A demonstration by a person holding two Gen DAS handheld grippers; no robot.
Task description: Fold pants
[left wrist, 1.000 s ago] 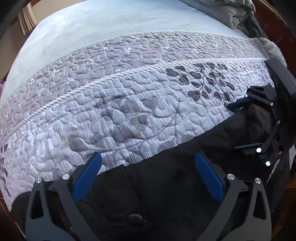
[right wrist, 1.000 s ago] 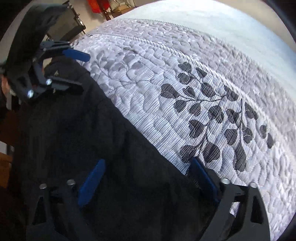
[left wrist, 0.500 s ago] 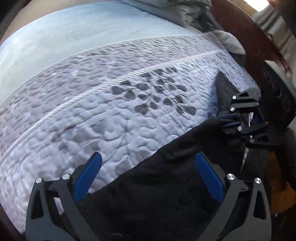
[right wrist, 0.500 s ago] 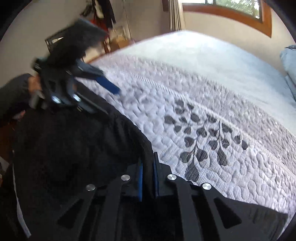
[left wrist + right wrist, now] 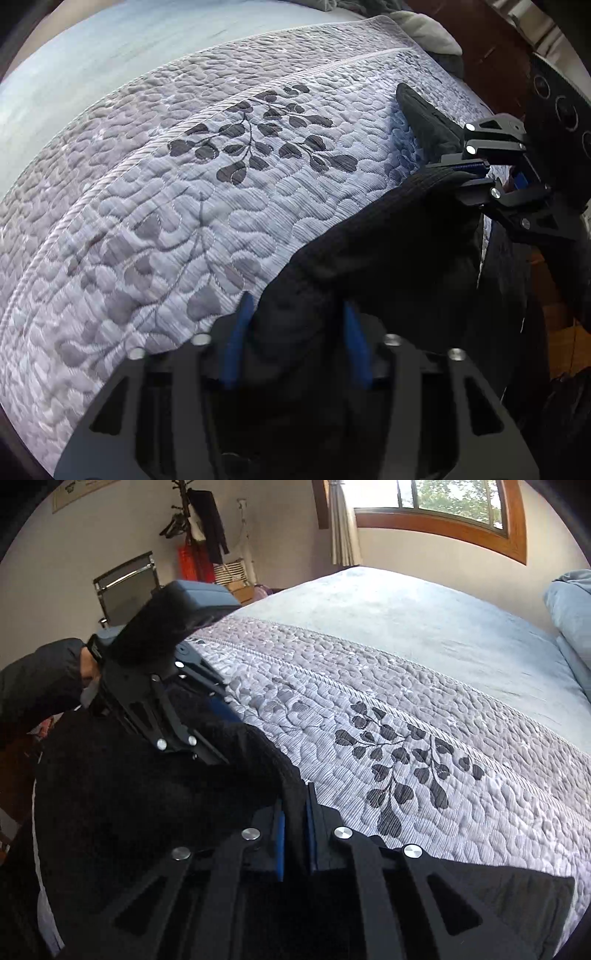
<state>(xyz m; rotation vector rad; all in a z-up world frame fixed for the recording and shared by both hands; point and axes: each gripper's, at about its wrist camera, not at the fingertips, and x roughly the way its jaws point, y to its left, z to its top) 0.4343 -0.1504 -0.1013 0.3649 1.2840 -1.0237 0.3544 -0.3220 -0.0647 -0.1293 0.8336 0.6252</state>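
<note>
Black pants (image 5: 388,251) lie at the near edge of the bed, with their upper edge lifted off the quilt. My left gripper (image 5: 298,301) has its jaws closing, and a thick bunch of the black fabric fills the gap between its blue pads. My right gripper (image 5: 294,797) is shut on the ribbed edge of the pants (image 5: 129,794). In the left wrist view the right gripper (image 5: 476,166) clamps the fabric at the far right. In the right wrist view the left gripper (image 5: 221,731) is at the left, in a hand with a dark sleeve.
A quilted grey cover with a dark leaf print (image 5: 221,184) spans the bed, and a plain pale blue sheet (image 5: 424,620) lies beyond it. A pillow (image 5: 569,609) sits at the far right. A chair (image 5: 125,587) and a clothes rack (image 5: 199,528) stand by the wall.
The left jaws went from wide open to narrow around a bunch of pants fabric. The right jaws shut on the pants edge and rose, which lifted that edge off the quilt.
</note>
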